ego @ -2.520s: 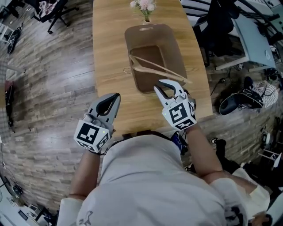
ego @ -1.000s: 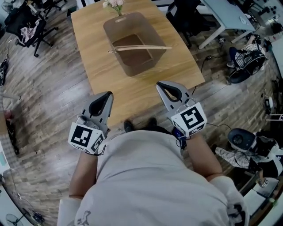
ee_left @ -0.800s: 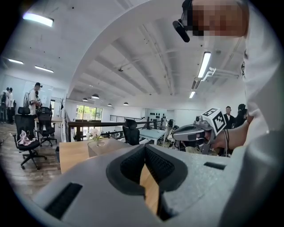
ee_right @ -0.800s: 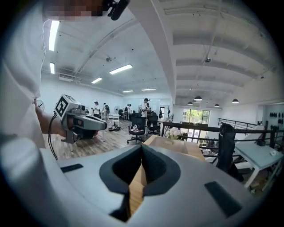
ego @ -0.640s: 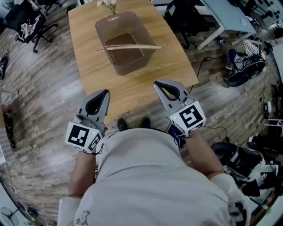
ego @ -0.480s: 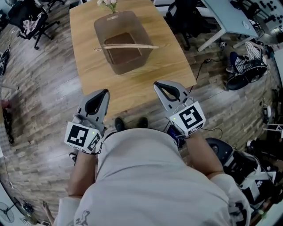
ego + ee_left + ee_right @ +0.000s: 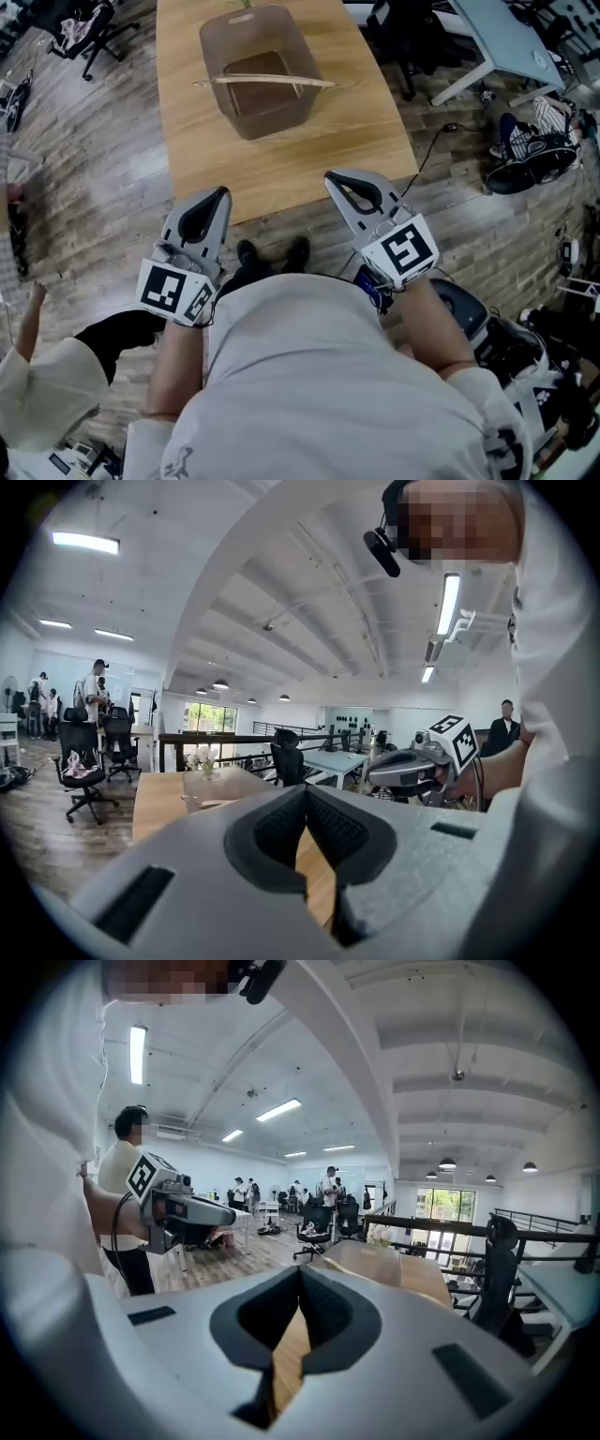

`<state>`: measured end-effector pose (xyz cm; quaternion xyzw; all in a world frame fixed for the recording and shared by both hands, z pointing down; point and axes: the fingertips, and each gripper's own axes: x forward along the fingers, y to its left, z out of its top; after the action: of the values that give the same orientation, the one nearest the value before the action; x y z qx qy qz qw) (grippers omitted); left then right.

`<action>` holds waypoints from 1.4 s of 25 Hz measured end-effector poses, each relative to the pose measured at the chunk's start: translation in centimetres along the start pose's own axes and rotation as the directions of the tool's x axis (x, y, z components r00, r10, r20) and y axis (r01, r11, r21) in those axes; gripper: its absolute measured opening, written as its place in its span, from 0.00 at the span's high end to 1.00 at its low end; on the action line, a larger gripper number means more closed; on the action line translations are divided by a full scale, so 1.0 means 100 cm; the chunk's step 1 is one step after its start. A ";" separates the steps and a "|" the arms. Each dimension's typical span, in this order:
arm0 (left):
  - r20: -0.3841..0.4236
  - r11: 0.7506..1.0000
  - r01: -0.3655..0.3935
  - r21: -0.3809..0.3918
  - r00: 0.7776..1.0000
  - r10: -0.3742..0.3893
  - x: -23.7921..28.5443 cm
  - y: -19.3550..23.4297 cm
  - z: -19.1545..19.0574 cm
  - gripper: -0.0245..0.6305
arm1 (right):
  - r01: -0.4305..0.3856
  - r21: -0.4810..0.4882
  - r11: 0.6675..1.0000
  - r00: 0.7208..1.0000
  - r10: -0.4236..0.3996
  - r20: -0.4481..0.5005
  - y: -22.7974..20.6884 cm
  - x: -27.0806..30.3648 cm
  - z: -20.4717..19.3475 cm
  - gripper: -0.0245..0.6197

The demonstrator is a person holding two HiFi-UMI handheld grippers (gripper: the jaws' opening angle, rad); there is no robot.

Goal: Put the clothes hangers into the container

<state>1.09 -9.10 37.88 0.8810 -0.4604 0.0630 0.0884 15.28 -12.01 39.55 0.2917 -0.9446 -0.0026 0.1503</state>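
Left tool, right tool back, hanger ahead

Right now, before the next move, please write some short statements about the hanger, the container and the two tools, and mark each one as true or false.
1. The hanger lies across the open top of the container. True.
2. The left tool holds the hanger. False: its jaws are together with nothing between them.
3. The right tool is shut and empty. True.
4. The container stands on the floor. False: it stands on the wooden table.
5. Both tools hang above the container. False: they are close to the person's body, at the table's near edge.
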 end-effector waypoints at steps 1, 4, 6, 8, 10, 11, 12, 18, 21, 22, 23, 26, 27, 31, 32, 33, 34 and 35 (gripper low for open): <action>-0.002 1.000 0.002 0.001 1.000 -0.002 0.000 -0.002 0.000 0.95 | -0.001 0.001 1.000 1.000 0.001 0.002 0.002 -0.002 0.000 0.95; -0.007 1.000 0.017 0.002 1.000 -0.017 -0.004 -0.009 -0.002 0.95 | 0.005 0.012 1.000 1.000 -0.005 0.004 0.009 -0.008 -0.002 0.95; -0.011 0.999 0.036 0.004 0.999 -0.036 -0.005 -0.011 0.000 0.95 | 0.017 0.021 1.000 1.000 -0.017 0.003 0.012 -0.011 -0.001 0.95; -0.015 0.998 0.057 0.007 0.998 -0.057 -0.007 -0.012 0.002 0.95 | 0.031 0.022 0.999 0.999 -0.031 0.004 0.016 -0.012 0.003 0.95; -0.019 0.997 0.073 0.008 0.997 -0.073 -0.013 -0.012 0.001 0.95 | 0.046 0.030 0.998 0.999 -0.047 0.009 0.023 -0.014 0.006 0.95; -0.021 0.997 0.080 0.008 0.997 -0.079 -0.017 -0.012 0.000 0.95 | 0.053 0.037 0.998 0.998 -0.054 0.013 0.027 -0.016 0.008 0.95; -0.021 0.996 0.086 0.009 0.996 -0.086 -0.021 -0.013 0.000 0.95 | 0.060 0.044 0.997 0.998 -0.061 0.016 0.032 -0.018 0.009 0.95; -0.017 0.993 0.120 0.021 0.993 -0.119 -0.060 -0.015 -0.001 0.95 | 0.100 0.047 0.994 0.995 -0.101 0.022 0.070 -0.026 0.018 0.95; -0.006 0.992 0.124 0.033 0.992 -0.124 -0.083 -0.015 0.000 0.95 | 0.113 0.045 0.993 0.993 -0.115 0.033 0.091 -0.029 0.024 0.95; 0.001 0.992 0.122 0.037 0.993 -0.122 -0.091 -0.014 0.001 0.95 | 0.117 0.042 0.992 0.992 -0.119 0.039 0.099 -0.030 0.027 0.95; 0.007 0.992 0.119 0.041 0.993 -0.119 -0.099 -0.013 0.001 0.95 | 0.121 0.037 0.992 0.991 -0.123 0.044 0.106 -0.031 0.030 0.95; 0.017 0.992 0.113 0.047 0.993 -0.114 -0.123 -0.010 -0.001 0.95 | 0.128 0.016 0.992 0.991 -0.129 0.047 0.129 -0.032 0.034 0.95; 0.018 0.992 0.114 0.047 0.993 -0.115 -0.130 -0.009 -0.003 0.95 | 0.130 0.012 0.991 0.990 -0.131 0.050 0.137 -0.032 0.035 0.95; 0.019 0.992 0.120 0.047 0.993 -0.121 -0.155 -0.004 -0.008 0.95 | 0.138 0.003 0.990 0.989 -0.138 0.057 0.163 -0.030 0.040 0.95; 0.019 0.992 0.121 0.048 0.992 -0.122 -0.161 -0.004 -0.010 0.95 | 0.138 0.000 0.990 0.989 -0.138 0.058 0.169 -0.030 0.041 0.95; 0.020 0.991 0.122 0.050 0.992 -0.123 -0.167 -0.004 -0.011 0.95 | 0.139 -0.002 0.990 0.989 -0.139 0.059 0.175 -0.030 0.042 0.95; 0.022 0.991 0.123 0.052 0.992 -0.124 -0.172 -0.004 -0.012 0.95 | 0.142 -0.005 0.990 0.988 -0.141 0.061 0.181 -0.031 0.043 0.95; 0.023 0.991 0.123 0.054 0.992 -0.125 -0.176 -0.003 -0.013 0.95 | 0.146 -0.005 0.989 0.987 -0.145 0.063 0.187 -0.032 0.044 0.95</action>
<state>-8.69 5.48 35.69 0.9107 -0.4041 0.0577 0.0630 6.27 4.94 36.19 0.3589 -0.9251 -0.0270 0.1213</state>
